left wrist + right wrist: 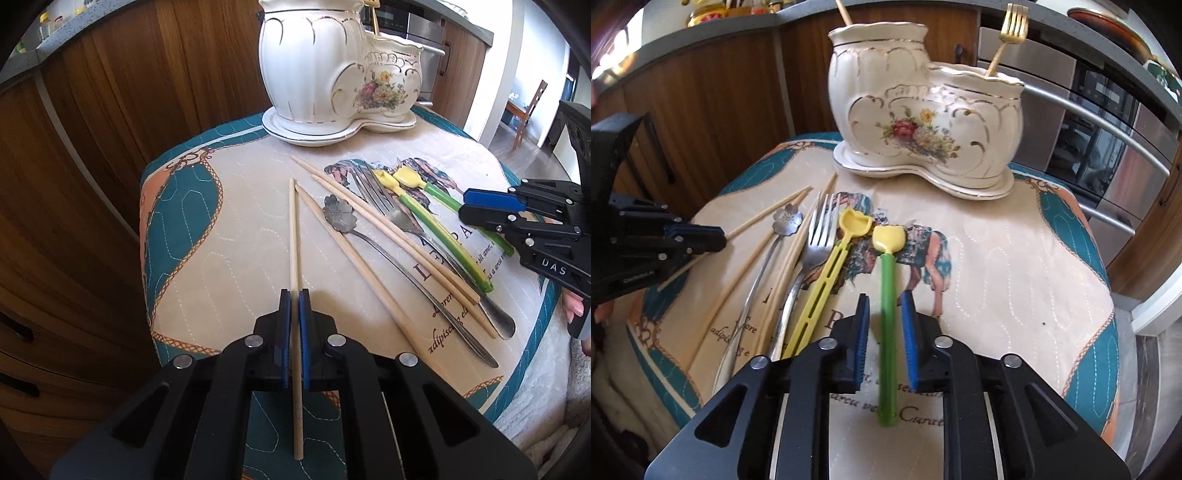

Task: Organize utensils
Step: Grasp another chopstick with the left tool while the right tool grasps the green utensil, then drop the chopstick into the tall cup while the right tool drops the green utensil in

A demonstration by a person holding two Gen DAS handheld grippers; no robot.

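My left gripper [294, 295] is shut on a pale wooden chopstick [293, 229] partway along its length; in the right wrist view this gripper [716, 234] is at the left. My right gripper [885, 314] is open, straddling the handle of a green spoon [888, 280] with a yellow bowl, with a gap on each side; in the left wrist view it [463, 205] is at the right. Beside the green spoon lie a yellow slotted spoon [822, 280], a steel fork [820, 236], a flower-headed spoon [788, 219] and more chopsticks [343, 243]. The white floral boot-shaped holder [923, 110] stands behind.
A gold fork [1008, 33] stands in the holder's low compartment and a stick [844, 13] in the tall one. The quilted cloth [1015, 240] covers a small round-edged top. Wooden cabinets [110, 110] stand at the left, an oven [1108, 147] at the right.
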